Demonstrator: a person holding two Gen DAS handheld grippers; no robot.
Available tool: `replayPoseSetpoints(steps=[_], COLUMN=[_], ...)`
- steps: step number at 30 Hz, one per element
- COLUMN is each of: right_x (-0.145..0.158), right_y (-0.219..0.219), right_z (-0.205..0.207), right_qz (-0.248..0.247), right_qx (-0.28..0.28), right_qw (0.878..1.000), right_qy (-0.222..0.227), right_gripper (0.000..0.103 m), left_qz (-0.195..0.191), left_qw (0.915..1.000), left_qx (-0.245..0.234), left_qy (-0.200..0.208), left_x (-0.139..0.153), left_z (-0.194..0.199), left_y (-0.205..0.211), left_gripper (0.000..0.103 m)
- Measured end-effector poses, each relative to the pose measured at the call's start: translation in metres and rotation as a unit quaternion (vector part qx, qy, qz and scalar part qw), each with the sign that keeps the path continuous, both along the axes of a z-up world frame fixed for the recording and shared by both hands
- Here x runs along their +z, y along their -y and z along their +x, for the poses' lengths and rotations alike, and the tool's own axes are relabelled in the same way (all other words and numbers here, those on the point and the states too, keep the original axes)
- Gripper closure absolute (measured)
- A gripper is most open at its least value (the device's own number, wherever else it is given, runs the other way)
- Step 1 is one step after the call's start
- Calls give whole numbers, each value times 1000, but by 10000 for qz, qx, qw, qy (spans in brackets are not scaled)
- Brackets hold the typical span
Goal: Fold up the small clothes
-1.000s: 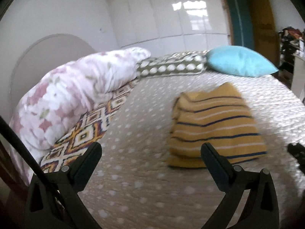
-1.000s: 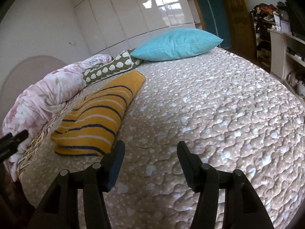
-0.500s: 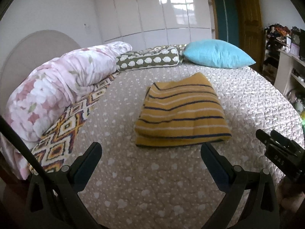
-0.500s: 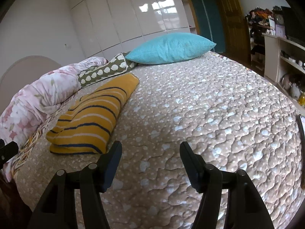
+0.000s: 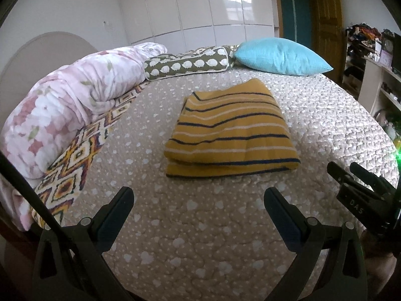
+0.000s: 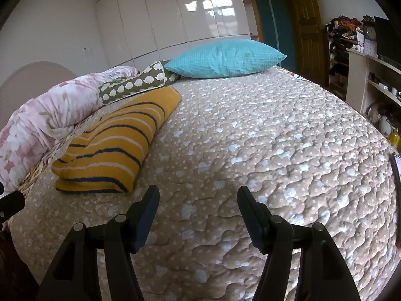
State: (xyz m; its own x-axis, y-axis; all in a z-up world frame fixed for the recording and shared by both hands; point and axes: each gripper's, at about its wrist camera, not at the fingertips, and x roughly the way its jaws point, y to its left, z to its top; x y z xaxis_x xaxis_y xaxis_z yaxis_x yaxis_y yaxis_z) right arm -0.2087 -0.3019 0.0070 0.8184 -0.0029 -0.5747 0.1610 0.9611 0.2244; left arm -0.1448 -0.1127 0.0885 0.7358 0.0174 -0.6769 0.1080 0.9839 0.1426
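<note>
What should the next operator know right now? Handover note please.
Left gripper: open, empty, above the beige quilted bedspread, short of the garment.
Right gripper: open, empty, to the right of the garment.
Mustard-yellow knit top with navy and white stripes: lies folded in a compact rectangle mid-bed, near the floral duvet.
Done: the fold looks complete.
Left: no other loose clothes visible on the bed; probably only tidying or moving the folded piece.

A home bedroom: ahead of the gripper spreads a bed under a quilted bedspread (image 5: 325,115), with a blue pillow (image 5: 280,56) and floral duvet (image 5: 62,97) at its far side, glossy white wardrobe doors (image 5: 200,2) behind, cluttered shelves (image 6: 348,40) to the right.
</note>
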Motion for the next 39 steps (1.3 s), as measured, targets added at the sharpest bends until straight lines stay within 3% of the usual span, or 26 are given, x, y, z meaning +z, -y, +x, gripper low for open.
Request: replayPoseSetpoints(steps=[13,39], right_x=[0,0], right_y=[-5,-9], right_z=[0,-3], right_qz=[-235,-345], right_qx=[-112,-201], right_qw=[9997,9992], right_qy=[-3,30], right_gripper=[32,30], left_qz=[-85,449], left_qw=[9998,9973], left_qx=[-14,207], left_qy=[-197,-543], left_x=[-7,-30], left_z=[2,4], left_y=[-1,5], left_gripper=[0,0])
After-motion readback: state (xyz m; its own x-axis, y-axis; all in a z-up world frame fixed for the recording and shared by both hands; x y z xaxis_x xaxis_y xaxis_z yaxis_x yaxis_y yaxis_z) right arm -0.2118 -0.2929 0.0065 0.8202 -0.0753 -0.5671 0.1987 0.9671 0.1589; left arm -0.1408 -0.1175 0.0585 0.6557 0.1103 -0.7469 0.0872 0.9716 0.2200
